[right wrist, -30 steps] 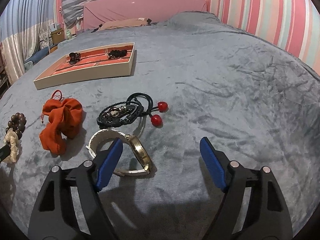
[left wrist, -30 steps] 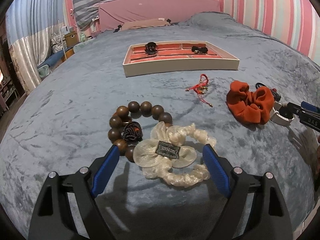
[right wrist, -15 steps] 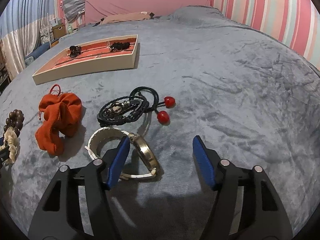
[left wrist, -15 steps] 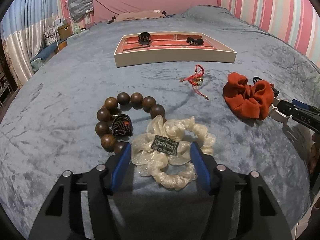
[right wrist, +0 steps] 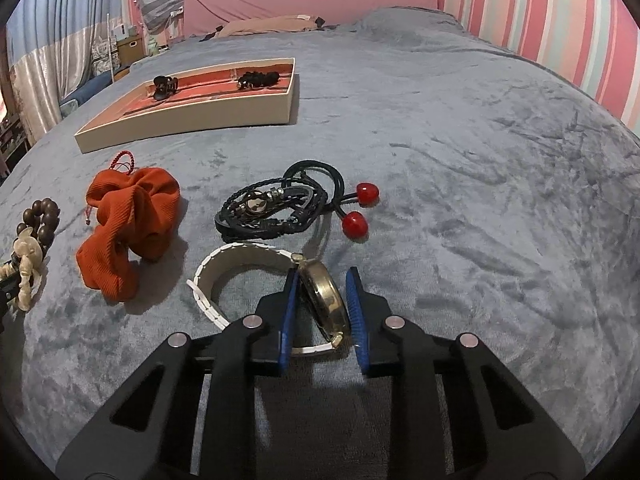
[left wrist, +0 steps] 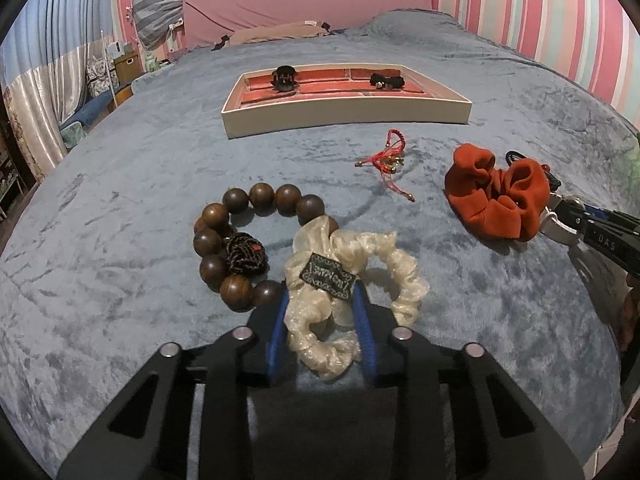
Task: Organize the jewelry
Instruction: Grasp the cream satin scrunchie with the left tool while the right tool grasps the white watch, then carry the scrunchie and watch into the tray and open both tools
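Tray (left wrist: 344, 114): you have only two dark pieces in its red compartments, far up the bed.
Left out: bead bracelet (left wrist: 256, 240), orange scrunchie (left wrist: 496, 200), red cord (left wrist: 390, 158), black bands (right wrist: 276, 210).
Left gripper (left wrist: 322, 312): narrow, closing, pads squeezing the cream scrunchie (left wrist: 352, 276).
Right gripper (right wrist: 322, 312): narrow, closing around the watch (right wrist: 320, 300); contact on its right side unclear.

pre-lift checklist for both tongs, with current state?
1. Left tongs around cream scrunchie: ok, closing, fabric between the blue pads.
2. Right tongs around watch: ok, closing; firm contact cannot tell.
3. Wooden bead bracelet free of scrunchie: not ok, they overlap.
4. Watch strap clear of black cord bracelet: ok.
5. Tray has room: ok, two dark items inside.
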